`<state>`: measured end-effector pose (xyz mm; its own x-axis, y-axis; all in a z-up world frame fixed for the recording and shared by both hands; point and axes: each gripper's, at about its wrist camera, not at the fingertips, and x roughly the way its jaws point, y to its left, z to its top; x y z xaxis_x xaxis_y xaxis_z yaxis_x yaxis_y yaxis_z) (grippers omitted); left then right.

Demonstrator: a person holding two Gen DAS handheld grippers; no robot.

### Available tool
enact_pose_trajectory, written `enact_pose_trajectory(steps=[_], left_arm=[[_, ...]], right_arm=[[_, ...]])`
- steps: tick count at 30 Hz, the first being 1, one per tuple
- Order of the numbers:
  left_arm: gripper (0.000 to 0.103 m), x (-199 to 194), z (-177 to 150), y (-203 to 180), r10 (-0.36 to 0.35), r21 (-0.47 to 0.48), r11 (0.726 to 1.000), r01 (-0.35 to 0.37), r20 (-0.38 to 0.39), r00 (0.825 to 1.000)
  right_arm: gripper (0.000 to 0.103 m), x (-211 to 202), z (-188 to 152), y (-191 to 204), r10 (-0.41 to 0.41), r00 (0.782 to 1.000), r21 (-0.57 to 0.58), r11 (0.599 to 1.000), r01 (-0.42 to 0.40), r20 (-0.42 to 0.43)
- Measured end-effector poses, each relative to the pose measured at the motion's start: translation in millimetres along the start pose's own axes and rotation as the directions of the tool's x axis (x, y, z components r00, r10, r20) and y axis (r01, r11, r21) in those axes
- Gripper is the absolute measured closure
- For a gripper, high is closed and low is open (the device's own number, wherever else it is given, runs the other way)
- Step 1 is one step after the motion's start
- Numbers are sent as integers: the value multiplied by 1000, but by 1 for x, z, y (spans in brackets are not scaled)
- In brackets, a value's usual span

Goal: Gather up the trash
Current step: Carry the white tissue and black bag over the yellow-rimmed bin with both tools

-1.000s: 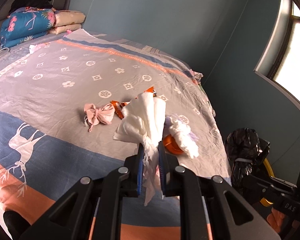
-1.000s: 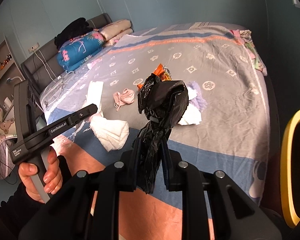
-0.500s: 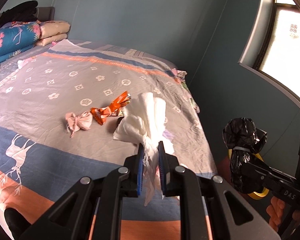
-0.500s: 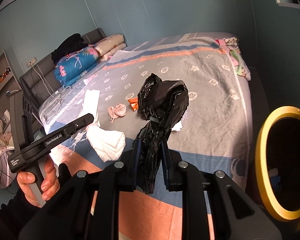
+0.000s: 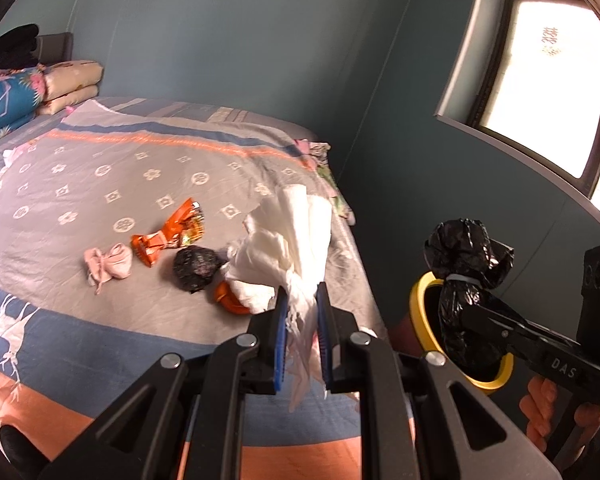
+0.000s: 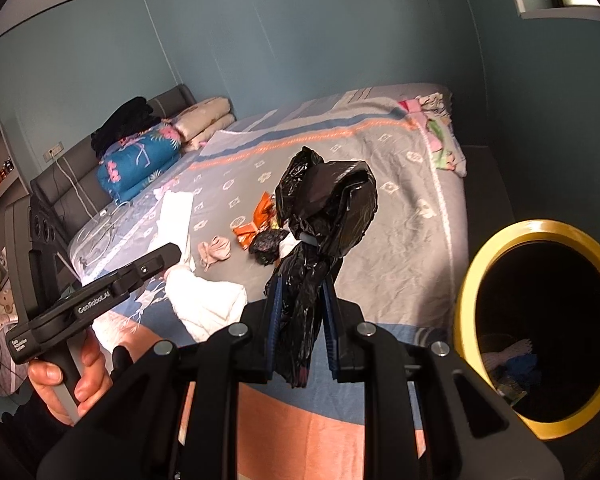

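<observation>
My left gripper (image 5: 301, 300) is shut on a crumpled white tissue wad (image 5: 288, 248), held up over the bed's near corner. My right gripper (image 6: 300, 288) is shut on a tied black plastic bag (image 6: 326, 208), which also shows at the right of the left wrist view as the black bag (image 5: 466, 280). A yellow-rimmed bin (image 6: 540, 368) with a dark inside stands at the right, beside the bed; its rim (image 5: 418, 308) peeks out behind the bag. Still lying on the bed are an orange wrapper (image 5: 168, 236), a pink cloth wad (image 5: 108, 266), a dark crumpled ball (image 5: 196, 268) and an orange piece (image 5: 226, 300).
The bed (image 5: 100, 184) has a grey patterned sheet, with folded blankets (image 6: 140, 156) at its head. A window (image 5: 548, 80) is in the teal wall at right. A hand (image 6: 66, 380) grips the left tool's handle. Some scraps lie inside the bin.
Both grippers have drawn back and up from the bed, swinging right toward the bin with tissue and bag still clamped. The yellow bin has come further into view.
</observation>
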<state>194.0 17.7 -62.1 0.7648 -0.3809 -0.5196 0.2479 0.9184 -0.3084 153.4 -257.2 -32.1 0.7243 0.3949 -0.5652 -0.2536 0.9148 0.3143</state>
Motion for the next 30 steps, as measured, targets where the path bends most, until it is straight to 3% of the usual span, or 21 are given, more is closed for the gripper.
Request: enact_pose_trajectory(steps=[14, 30], left_arm=[[91, 19, 14, -59, -84, 71, 994, 84, -4, 996], [91, 62, 22, -136, -181, 160, 969, 188, -57, 982]], right_arm=[[84, -37, 7, -39, -70, 994, 67, 996, 64, 83], [84, -81, 14, -101, -219, 965, 141, 970, 199, 144]])
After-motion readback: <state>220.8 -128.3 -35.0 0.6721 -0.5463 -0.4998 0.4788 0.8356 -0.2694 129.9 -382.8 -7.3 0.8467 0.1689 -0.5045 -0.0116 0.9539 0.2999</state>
